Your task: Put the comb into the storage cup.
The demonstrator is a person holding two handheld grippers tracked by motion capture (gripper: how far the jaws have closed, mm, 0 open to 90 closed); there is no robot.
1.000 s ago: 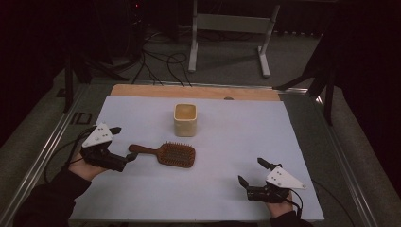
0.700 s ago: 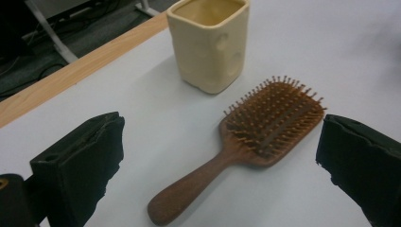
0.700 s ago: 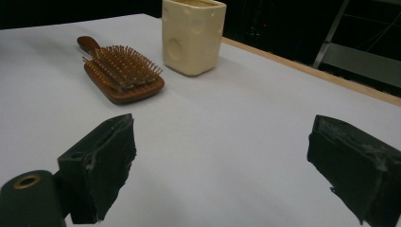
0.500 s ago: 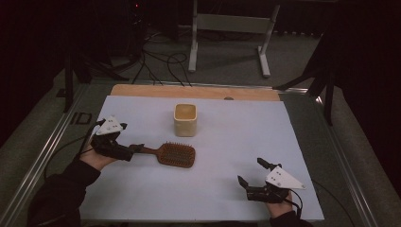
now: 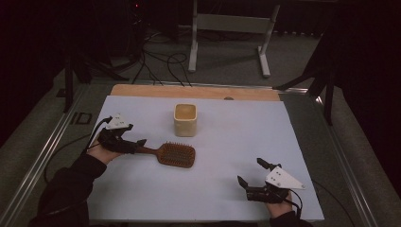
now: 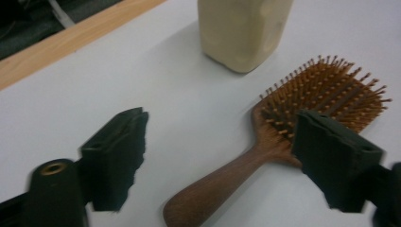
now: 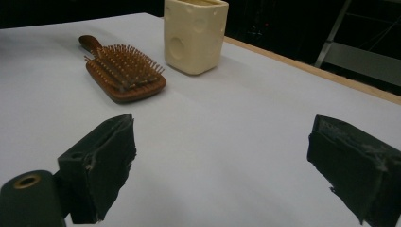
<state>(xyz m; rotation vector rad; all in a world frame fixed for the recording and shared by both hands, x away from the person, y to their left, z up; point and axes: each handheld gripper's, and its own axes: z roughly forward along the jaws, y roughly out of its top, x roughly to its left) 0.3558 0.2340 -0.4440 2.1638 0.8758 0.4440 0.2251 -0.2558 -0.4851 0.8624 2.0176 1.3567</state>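
Left gripper (image 6: 220,156) straddles the wooden hairbrush (image 5: 169,154) handle, jaws just been closing, pads not yet touching it. Brush lies bristles-up on the matte white mat (image 5: 222,189), oval paddle head near the cream, dimpled square cup (image 5: 185,119). Right gripper (image 5: 252,177) gapes wide, empty.

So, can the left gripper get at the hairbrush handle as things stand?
Probably yes: the left gripper straddles the hairbrush handle, its jaws just closing, pads not yet touching, nothing between. The cup stands clear.
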